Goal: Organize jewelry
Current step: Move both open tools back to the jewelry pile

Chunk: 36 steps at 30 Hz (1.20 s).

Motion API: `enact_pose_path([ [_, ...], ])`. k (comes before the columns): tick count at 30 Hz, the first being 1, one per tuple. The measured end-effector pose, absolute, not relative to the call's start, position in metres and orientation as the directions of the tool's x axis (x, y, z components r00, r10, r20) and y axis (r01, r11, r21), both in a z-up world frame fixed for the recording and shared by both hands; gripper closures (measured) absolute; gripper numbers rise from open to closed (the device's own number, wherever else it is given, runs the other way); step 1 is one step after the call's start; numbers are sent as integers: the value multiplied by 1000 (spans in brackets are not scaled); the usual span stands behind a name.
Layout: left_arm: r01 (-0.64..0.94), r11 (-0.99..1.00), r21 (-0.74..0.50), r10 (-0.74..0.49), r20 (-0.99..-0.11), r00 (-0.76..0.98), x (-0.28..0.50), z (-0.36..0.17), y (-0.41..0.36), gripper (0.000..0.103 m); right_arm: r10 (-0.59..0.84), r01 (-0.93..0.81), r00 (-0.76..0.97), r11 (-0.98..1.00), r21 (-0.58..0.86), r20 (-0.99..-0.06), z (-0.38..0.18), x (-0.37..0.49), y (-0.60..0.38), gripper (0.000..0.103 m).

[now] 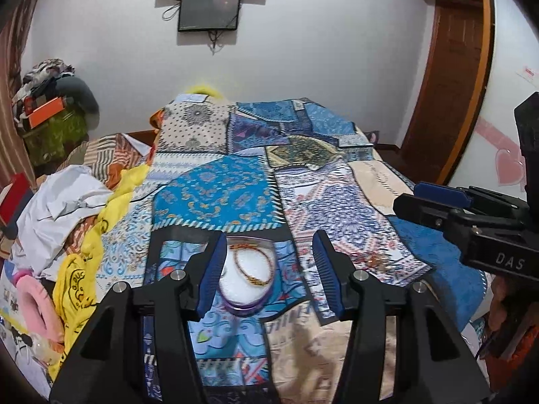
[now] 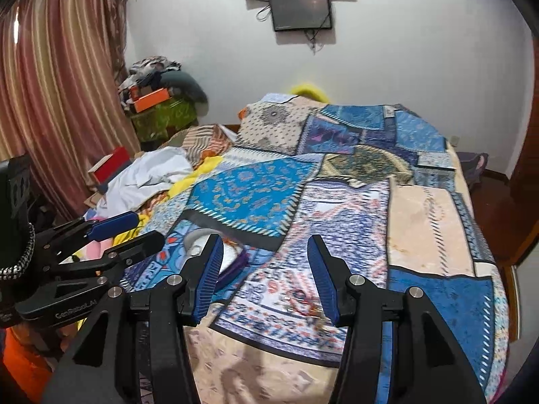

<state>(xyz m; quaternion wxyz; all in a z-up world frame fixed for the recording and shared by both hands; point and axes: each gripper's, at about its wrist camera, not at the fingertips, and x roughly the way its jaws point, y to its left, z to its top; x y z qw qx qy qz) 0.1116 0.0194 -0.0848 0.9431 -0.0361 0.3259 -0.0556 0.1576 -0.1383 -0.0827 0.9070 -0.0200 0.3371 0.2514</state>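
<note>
A small round jewelry box with a white lining and purple rim lies open on the patterned bedspread. A gold chain lies looped inside it. My left gripper is open, its fingers on either side of the box, just above it. A small gold jewelry piece lies on the spread to the right; it also shows in the right wrist view. My right gripper is open and empty above that piece. The box sits partly hidden behind its left finger.
White cloth, a yellow garment and a pink item lie heaped at the bed's left. A red box and curtains stand further left. Wall screens hang ahead. A wooden door is to the right.
</note>
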Motion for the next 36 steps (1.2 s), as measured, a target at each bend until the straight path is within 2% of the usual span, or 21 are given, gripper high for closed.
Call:
enact_pose_path([
  [9,165,979,-116,-201,-650,733,123,-99,-20,50,371,-368,682,919,142,-631,-88,161,-186,55],
  [19,232,958,-171,-281,-735,617,141,-147,-53,50,313,-307,642,941,140,-699,-119,163,-215,55],
  [21,246,952,-182,-296,-746,596,144,-155,-60,54,309,-304,627,942,141,-715,-127,165,-218,55],
  [23,267,945,-189,-314,-758,572,145,-162,-66,69,310,-301,609,942,149,-730,-135,168,-221,55],
  [26,293,935,-201,-336,-769,544,147,-169,-75,83,315,-298,586,941,163,-747,-144,169,-224,55],
  [29,312,926,-211,-356,-764,539,150,-171,-80,87,330,-303,566,936,181,-755,-150,168,-224,55],
  [36,300,931,-210,-347,-770,536,167,-176,-84,87,342,-328,541,927,182,-768,-159,169,-218,55],
])
